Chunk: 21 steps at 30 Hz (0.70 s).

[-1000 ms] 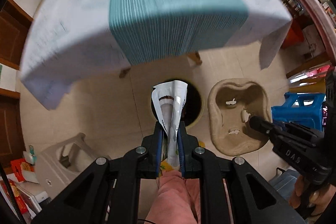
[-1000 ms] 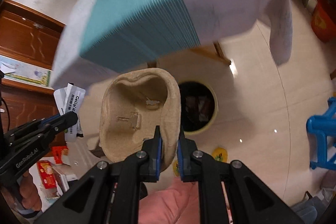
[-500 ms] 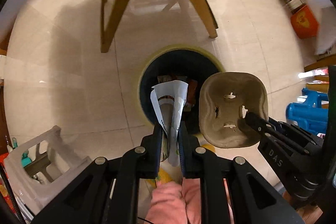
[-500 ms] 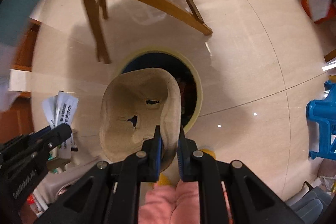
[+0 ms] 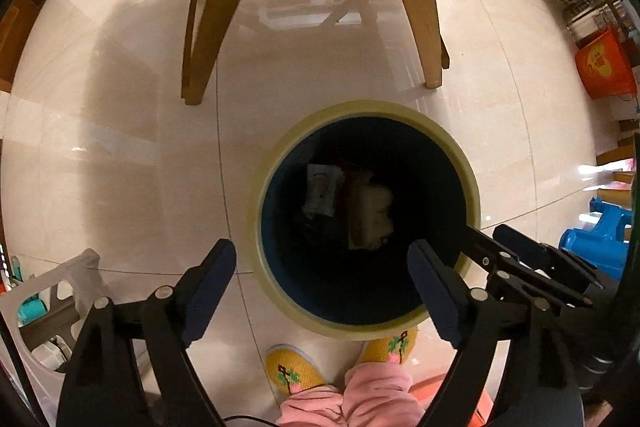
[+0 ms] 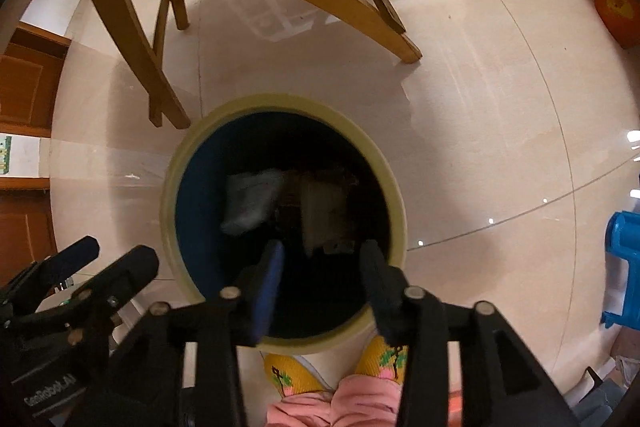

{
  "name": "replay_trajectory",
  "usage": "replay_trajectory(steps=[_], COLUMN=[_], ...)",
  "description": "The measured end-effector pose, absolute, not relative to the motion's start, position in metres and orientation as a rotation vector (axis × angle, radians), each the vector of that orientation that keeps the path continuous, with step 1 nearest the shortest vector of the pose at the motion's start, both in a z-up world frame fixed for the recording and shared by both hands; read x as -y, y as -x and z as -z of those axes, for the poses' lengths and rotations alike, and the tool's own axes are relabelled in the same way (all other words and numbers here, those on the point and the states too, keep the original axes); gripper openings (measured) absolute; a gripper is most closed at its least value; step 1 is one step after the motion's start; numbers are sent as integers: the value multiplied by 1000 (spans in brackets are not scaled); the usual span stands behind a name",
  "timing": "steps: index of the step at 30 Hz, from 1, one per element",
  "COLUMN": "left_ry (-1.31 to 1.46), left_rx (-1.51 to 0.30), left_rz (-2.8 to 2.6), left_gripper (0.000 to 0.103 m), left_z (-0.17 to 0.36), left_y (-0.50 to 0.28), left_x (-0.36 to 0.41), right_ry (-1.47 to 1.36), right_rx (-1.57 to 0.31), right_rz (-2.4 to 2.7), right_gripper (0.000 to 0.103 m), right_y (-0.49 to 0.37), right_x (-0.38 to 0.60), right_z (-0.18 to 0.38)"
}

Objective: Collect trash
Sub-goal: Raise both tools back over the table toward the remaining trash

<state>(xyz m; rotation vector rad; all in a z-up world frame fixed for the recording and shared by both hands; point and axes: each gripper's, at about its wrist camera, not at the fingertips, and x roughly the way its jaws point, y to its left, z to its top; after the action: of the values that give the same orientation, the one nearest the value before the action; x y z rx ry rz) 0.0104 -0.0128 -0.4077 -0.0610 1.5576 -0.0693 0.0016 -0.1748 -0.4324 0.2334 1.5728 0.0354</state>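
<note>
pale-rimmed trash bin [image 5: 472, 187] on the floor holds the dropped trash [image 5: 370, 211]; left gripper [image 5: 320, 267] and right gripper [image 6: 320, 267] hang above, both opening with nothing between them, best fully spread before lifting clear.

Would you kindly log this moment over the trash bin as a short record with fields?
setting: tiled floor, wooden table legs beyond the bin
bin: round trash bin, pale rim, dark blue inside, standing upright
bin contents: white wrapper beside a tan cardboard piece at the bottom
left gripper: above the bin mouth, jaws opening, nothing between them
right gripper: above the bin mouth, jaws opening, nothing between them
person: yellow slippers and pink trouser cuffs just behind the bin
</note>
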Motion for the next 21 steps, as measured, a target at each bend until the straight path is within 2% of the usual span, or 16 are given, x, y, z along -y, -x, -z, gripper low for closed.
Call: replay_trajectory(steps=[6,12,21], left_ry=[50,58,28], left_rx=[-1529,-1540,-1475], left_rz=[62,42,29], left_gripper=[88,88,87], left_z=[376,326,186], left_y=[3,24,50], left_x=[9,-4,-25], right_ry=[-252,-252,-259], right_rx=[-1570,-1585,-1554], right_rz=[-32,-43,-155], right_gripper=[43,43,43], right_y=[4,22,43], right_x=[177,178,171], right_z=[410,362,232])
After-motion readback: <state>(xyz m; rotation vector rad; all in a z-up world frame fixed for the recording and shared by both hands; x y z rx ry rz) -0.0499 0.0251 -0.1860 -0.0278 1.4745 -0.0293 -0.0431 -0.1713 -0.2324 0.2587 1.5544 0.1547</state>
